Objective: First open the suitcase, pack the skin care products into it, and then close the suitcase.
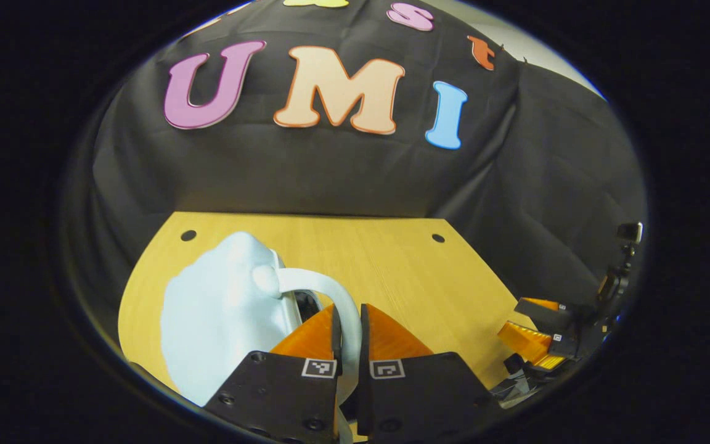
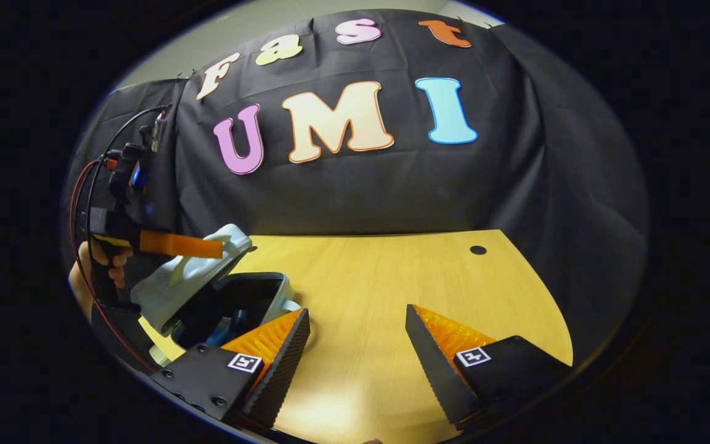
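Observation:
The pale blue suitcase lid (image 1: 219, 308) stands in front of me in the left gripper view. My left gripper (image 1: 349, 311) is shut on its white handle (image 1: 330, 293). In the right gripper view the suitcase (image 2: 188, 274) sits at the left, its lid tilted partly up over the dark inside (image 2: 250, 296). A bluish item (image 2: 232, 327) lies inside, hard to make out. The left gripper (image 2: 182, 245) holds the lid's top edge there, with a hand (image 2: 93, 265) behind it. My right gripper (image 2: 358, 314) is open above the bare table, to the right of the suitcase.
The wooden table (image 2: 379, 277) stretches back to the black cloth wall, with a small round hole (image 2: 478, 250) near its far right corner. The right gripper (image 1: 540, 333) hangs at the table's right edge in the left gripper view.

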Tool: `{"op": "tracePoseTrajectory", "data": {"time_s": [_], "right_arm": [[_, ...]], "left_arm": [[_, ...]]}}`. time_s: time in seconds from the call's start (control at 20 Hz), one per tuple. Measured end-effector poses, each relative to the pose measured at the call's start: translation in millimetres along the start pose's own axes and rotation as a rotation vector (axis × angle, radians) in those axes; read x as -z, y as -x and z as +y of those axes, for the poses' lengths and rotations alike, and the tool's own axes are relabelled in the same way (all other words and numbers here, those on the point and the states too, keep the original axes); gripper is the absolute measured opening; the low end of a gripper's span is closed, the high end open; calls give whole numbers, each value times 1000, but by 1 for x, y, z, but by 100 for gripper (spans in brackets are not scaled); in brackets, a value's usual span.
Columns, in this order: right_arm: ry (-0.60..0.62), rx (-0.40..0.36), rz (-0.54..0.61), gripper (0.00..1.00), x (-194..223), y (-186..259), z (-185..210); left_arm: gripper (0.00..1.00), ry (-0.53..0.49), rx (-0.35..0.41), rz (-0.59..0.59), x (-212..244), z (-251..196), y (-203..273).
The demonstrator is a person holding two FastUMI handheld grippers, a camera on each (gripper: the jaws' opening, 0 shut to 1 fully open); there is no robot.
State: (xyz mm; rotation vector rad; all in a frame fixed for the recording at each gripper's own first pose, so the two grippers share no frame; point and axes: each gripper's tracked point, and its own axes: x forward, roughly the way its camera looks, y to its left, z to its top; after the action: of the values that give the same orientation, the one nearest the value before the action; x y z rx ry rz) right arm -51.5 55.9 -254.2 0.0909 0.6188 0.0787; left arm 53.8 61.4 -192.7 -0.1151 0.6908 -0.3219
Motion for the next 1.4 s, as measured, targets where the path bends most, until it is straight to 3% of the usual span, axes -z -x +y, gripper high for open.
{"op": "tracePoseTrajectory", "data": {"time_s": [0.15, 0.2, 0.3, 0.4, 0.55, 0.65, 0.75, 1.0, 1.2, 1.4], "right_arm": [[2, 30, -1, 98, 0, 8, -18], [3, 38, -4, 98, -2, 10, -25], [9, 45, -14, 98, -4, 19, -34], [22, 36, -24, 98, -8, 25, -41], [45, -1, -61, 98, -22, 28, -48], [56, -45, -114, 98, -43, 31, -43], [97, -81, -201, 98, -71, 38, -35], [155, -122, -421, 95, -136, 66, 3], [175, -130, -533, 98, -169, 82, 38], [167, -118, -601, 99, -193, 95, 62]], "left_arm": [[6, -12, 4, 58, 26, -14, -23], [11, -20, 0, 76, 35, -17, -32], [9, -38, -11, 109, 52, -25, -44], [13, -53, -37, 86, 57, -32, -45], [60, -27, -69, -59, 31, -50, -33], [79, -31, -156, -181, 8, -50, -13], [87, -62, -255, -301, -18, -48, 7], [92, -78, -362, -441, -38, -45, 61], [94, -141, -372, -529, -61, -44, 90], [99, -145, -333, -616, -85, -47, 119]]}}
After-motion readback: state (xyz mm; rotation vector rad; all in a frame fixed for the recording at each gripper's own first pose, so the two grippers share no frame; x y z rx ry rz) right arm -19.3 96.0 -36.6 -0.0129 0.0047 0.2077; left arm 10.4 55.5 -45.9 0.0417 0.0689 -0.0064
